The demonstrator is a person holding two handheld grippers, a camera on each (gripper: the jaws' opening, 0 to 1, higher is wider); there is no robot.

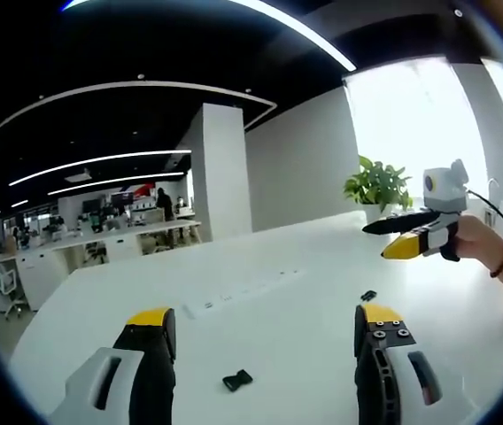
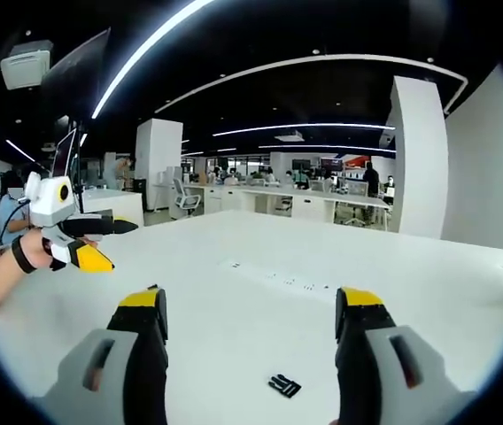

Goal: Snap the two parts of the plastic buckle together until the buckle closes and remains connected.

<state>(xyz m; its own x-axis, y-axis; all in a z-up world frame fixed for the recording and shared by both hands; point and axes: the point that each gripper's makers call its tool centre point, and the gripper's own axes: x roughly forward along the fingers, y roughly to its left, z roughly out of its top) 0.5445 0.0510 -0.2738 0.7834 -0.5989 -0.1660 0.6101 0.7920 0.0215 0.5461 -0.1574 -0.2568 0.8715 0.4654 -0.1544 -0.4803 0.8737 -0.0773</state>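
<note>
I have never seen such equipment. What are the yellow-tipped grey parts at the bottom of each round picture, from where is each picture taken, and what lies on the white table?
No robot is here. A person holds one hand tool, a gripper, in each hand, and a camera rides on each. The grey, yellow-tipped parts rising from the bottom are that gripper's own two jaws.

The left gripper view looks along the left gripper; the right gripper, held in a hand, enters from the right. The right gripper view looks along the right gripper; there the left gripper enters from the left.

Both stand wide open and hold nothing. On the white table lie two small black buckle parts, apart and not joined. A potted plant stands behind.
</note>
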